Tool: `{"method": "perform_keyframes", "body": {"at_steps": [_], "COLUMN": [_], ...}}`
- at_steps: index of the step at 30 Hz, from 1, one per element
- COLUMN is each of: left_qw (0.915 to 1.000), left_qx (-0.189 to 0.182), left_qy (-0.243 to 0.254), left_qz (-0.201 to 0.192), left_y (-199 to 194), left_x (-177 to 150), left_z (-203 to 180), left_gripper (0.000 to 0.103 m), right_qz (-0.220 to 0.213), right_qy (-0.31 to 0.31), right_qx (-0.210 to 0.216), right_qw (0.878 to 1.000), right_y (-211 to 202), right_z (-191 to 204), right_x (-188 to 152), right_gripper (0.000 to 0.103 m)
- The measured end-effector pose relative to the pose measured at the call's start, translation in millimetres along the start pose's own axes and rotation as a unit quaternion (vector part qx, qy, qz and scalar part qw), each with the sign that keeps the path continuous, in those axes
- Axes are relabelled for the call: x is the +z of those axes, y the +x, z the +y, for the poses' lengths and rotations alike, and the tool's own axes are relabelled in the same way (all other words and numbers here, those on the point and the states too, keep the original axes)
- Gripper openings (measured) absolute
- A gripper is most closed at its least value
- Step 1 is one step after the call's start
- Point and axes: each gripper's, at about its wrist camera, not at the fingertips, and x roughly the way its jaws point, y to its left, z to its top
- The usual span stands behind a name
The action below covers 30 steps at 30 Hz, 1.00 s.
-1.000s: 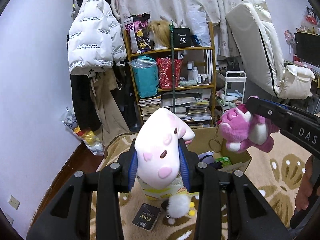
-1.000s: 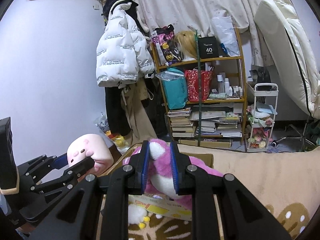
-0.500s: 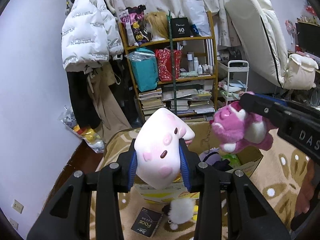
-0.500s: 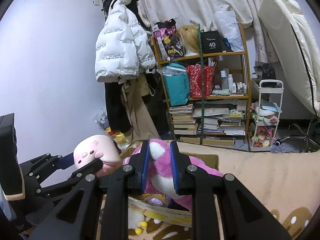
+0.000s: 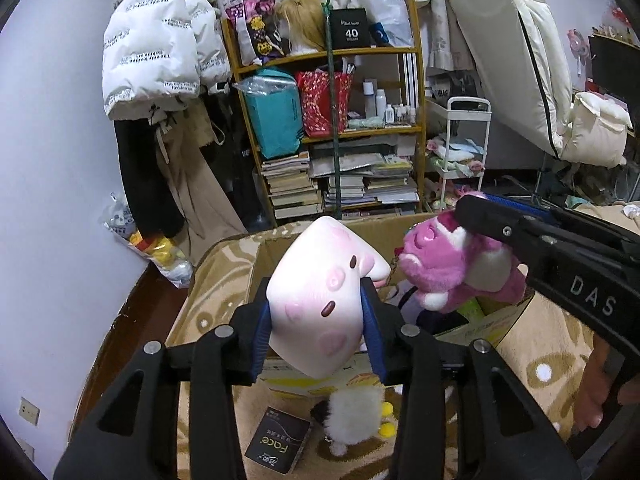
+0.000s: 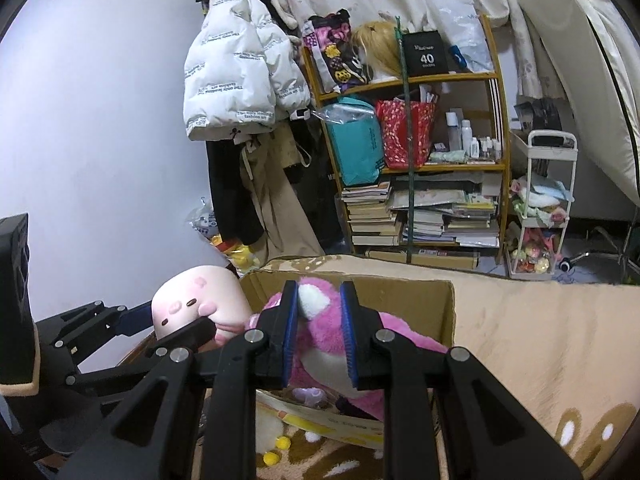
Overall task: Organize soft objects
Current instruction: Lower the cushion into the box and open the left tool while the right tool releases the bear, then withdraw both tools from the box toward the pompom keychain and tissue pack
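Step in hand: transfer of two soft toys to the box (image 5: 496,324). Both toys are held in the air above the open box; neither is set down yet.

Left gripper (image 5: 316,320): clenched on the pig (image 5: 320,300), a pale pink squashy toy. The blue pads press into both its sides. The pig sits over the box's near left corner, partly outside the rim.

Right gripper (image 6: 318,334): clenched on the bear (image 6: 320,344), a magenta plush with white patches. The jaws pinch it near the head; the body hangs below and looks to be inside the box opening, close to the near wall. In the left wrist view the bear (image 5: 448,272) is just beside the pig, apart from it or barely touching; which cannot be told.

The box stands on a beige patterned rug (image 5: 548,364). Some items already lie inside it; they are too hidden to name. A white fluffy toy (image 5: 352,416) and a black packet (image 5: 280,444) lie on the rug before the box's near wall.

Next move, as judged:
1. Bring the pig further over the box centre, clear of the rim.
2. Lower both toys until they rest on the contents.
3. Release each gripper and lift straight up.

Risk: the pig may catch the near left corner and fall on the rug.
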Motion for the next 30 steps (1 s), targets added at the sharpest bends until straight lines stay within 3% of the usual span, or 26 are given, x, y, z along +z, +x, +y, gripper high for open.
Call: {"method": "perform_keyframes", "body": {"at_steps": [7,13,14,19,21,30], "left_qw": [0.9998,0.9996,0.9995,0.9992,0.999,0.9959], "left_qx": [0.001,0.015,0.014,0.018,0.024,0.04], "left_qy": [-0.01,-0.018,-0.022,-0.024,-0.022,-0.041], "left_qz": [0.016,0.016,0.017,0.024,0.032,0.07], "left_y": [9.4,6.5,5.8,2.2,1.4,-9.3], "left_x": [-4.3,-3.0,-3.2,-5.9,-7.4,-23.9], "left_z": [4.1,13.3,14.7,20.0,21.0,39.6], "left_gripper": [0.049,0.059,0.064,0.077,0.087,0.091], "right_qz": [0.024,0.039,0.041,0.041,0.039,0.04], "right_qy": [0.048,0.057,0.057,0.047,0.049,0.057], "right_qx": [0.015,0.011,0.012,0.001,-0.001,0.002], "right_qw": [0.998,0.998,0.997,0.998,0.998,0.998], "right_y": [12.4,15.7,16.7,14.8,11.7,5.9], "right_z": [-19.1,-22.1,-21.9,-18.3,-17.1,-14.4], "right_x": [-8.8,-13.4,-14.1,-14.5,-13.2,-13.3], "right_gripper": [0.023,0.027,0.028,0.047,0.056,0.086]}}
